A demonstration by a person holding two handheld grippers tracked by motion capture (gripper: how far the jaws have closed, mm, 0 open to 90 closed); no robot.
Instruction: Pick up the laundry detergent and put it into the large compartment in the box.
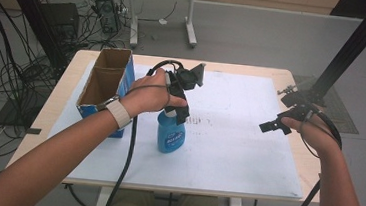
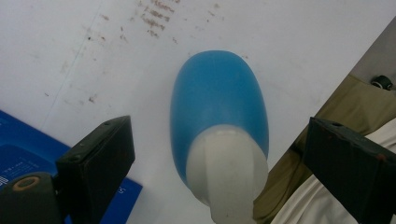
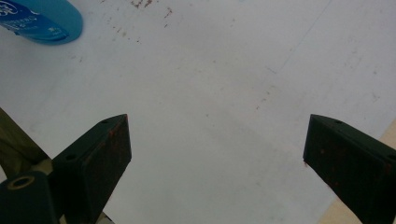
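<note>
Blue spray bottle (image 1: 171, 134) upright mid-tabletop (image 1: 247, 154), beside open cardboard box (image 1: 106, 84). We hover left gripper (image 2: 217, 154) over white spray head, fingers (image 2: 100, 154) spread either side, not touching, lined up to grab. Right gripper (image 1: 269, 125) well apart, fingers (image 3: 95, 158) spread, empty.

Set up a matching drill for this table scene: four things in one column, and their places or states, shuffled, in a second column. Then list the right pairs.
Things:
1. blue spray bottle
2. cardboard box
3. left gripper
4. right gripper

Places or states:
A. open, over bare white board at the table's right
B. open-topped, at the table's left edge
C. upright on the white board, white top
D. open, jaws either side of the bottle's top

Pairs: 1-C, 2-B, 3-D, 4-A
</note>
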